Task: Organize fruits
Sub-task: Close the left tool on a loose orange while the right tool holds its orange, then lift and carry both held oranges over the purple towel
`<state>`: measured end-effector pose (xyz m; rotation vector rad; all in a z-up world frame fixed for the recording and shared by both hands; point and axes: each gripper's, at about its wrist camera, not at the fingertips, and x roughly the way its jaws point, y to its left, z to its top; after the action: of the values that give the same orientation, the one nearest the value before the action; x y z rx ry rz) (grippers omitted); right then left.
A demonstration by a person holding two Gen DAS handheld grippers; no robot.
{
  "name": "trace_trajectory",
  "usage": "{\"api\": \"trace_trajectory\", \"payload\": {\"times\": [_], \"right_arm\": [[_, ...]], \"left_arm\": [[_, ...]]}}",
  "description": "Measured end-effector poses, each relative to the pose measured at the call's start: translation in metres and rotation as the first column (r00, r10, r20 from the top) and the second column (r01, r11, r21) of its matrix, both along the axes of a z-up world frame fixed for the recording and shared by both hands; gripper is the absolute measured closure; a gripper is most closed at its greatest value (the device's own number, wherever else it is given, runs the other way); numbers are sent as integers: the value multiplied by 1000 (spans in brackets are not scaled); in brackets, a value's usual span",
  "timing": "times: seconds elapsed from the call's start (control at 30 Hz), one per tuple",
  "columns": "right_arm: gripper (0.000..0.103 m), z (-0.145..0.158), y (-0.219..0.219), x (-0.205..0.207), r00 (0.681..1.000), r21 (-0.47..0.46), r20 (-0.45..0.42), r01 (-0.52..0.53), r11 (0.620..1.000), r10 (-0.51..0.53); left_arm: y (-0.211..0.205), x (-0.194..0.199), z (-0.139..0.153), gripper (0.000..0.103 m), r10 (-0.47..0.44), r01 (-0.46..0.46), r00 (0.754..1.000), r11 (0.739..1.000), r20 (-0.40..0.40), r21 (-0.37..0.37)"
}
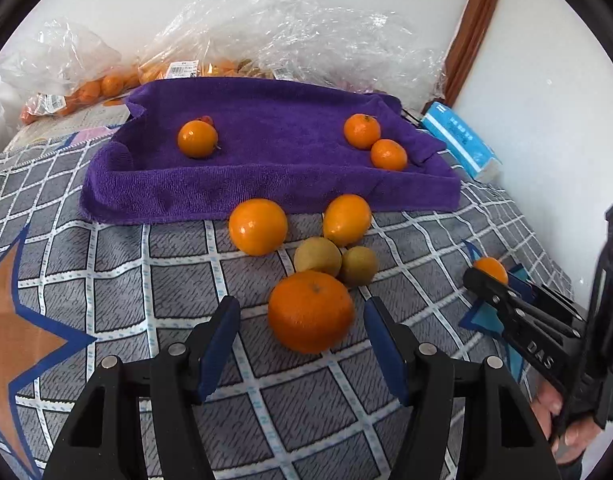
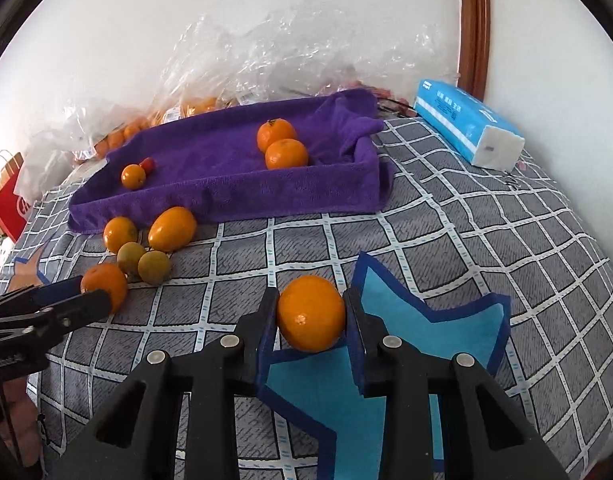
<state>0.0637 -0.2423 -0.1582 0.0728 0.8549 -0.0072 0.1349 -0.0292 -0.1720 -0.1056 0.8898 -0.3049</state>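
Three oranges [image 1: 362, 131] and a small red fruit already lie in the purple towel-lined tray [image 1: 266, 184]. The right gripper [image 2: 311, 312] clamps one orange [image 2: 311, 313] above the bedspread; the left gripper [image 1: 302, 316] stands wide around a large orange [image 1: 311, 312]. Four fruits remain by the tray's front edge.

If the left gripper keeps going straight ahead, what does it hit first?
Most likely the big orange between the open left gripper fingers, seemingly not yet touched. Behind it sit two greenish fruits.

Checked bedspread [image 2: 466, 240] under purple towel [image 2: 226, 196], oranges [image 1: 257, 226]
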Motion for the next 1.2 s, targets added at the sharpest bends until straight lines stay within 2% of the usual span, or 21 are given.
{"api": "trace_trajectory", "payload": {"times": [0.03,0.07,0.1,0.17,0.27,0.4,0.5,0.63,0.93,1.2], "right_arm": [[71,0,0,0,1000,-2,-1,3,1000,-3],[71,0,0,0,1000,-7,-3,10,1000,-10],[71,-1,0,0,1000,-9,-3,15,1000,-15],[71,-1,-1,0,1000,-1,-2,15,1000,-15],[71,-1,-2,-1,1000,0,-2,16,1000,-16],[71,-2,0,1,1000,-13,-13,11,1000,-11],[71,-3,2,2,1000,-26,-19,7,1000,-7],[71,-4,4,3,1000,-35,-28,-7,999,6],[71,-3,13,4,999,-59,-28,-25,998,23],[71,-6,45,20,994,-36,-79,-81,996,78]], "left_arm": [[-3,2,-1,44,1,-1,1000,1000,1,17],[-5,2,-1,59,-2,2,1000,999,7,38],[-5,3,-1,63,-10,10,1000,999,6,41],[3,0,1,64,-1,1,1000,999,12,39],[29,-8,12,64,59,-61,997,997,52,44],[73,-12,20,64,173,-178,982,980,71,83],[98,-10,16,63,228,-232,972,969,53,88],[108,-11,2,63,235,-236,972,969,23,73],[109,-14,0,63,243,-244,970,969,27,40],[112,-14,-1,63,245,-245,969,969,22,14]]}}
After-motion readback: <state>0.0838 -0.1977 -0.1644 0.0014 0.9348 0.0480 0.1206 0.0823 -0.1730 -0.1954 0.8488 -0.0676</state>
